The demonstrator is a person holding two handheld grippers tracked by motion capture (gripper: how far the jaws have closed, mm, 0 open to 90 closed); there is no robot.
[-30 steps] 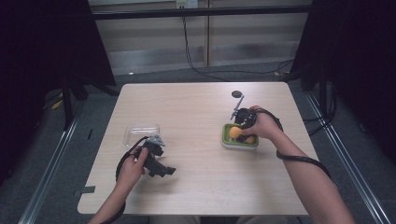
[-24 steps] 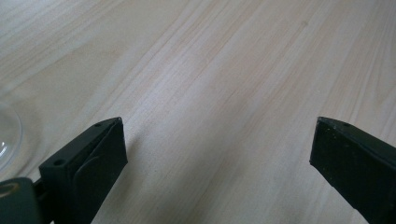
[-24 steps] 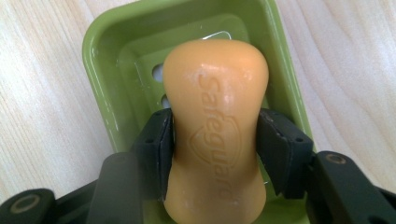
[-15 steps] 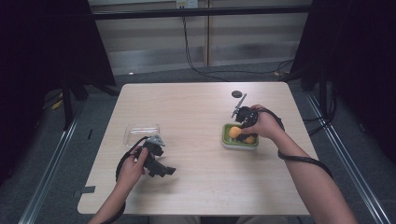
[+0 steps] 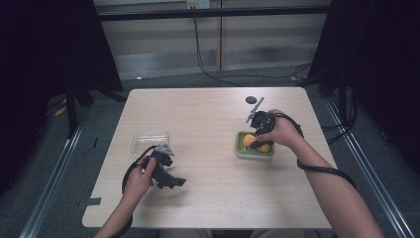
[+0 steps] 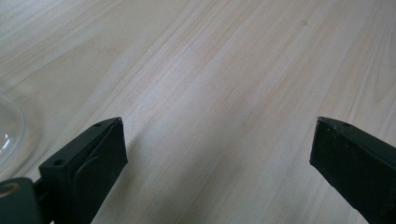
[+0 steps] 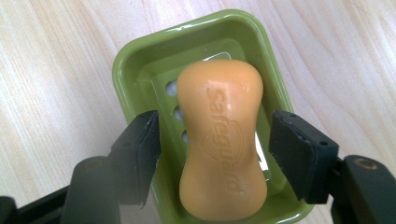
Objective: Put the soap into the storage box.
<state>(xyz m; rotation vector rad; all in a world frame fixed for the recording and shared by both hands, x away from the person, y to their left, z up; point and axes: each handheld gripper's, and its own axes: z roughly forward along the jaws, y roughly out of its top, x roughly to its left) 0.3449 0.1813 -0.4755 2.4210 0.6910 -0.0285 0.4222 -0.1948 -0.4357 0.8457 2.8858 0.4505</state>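
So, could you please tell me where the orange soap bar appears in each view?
High view: soap bar right of centre, in the green dish under the right gripper.
Left gripper view: not in it.
Right gripper view: soap bar centre, between the open jaws.
Shared landmark: the green dish.

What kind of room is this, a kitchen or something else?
Likely a recording lab, not a kitchen: black curtains surround a lone pale wooden table, cables trail across the floor, and metal rails flank it.
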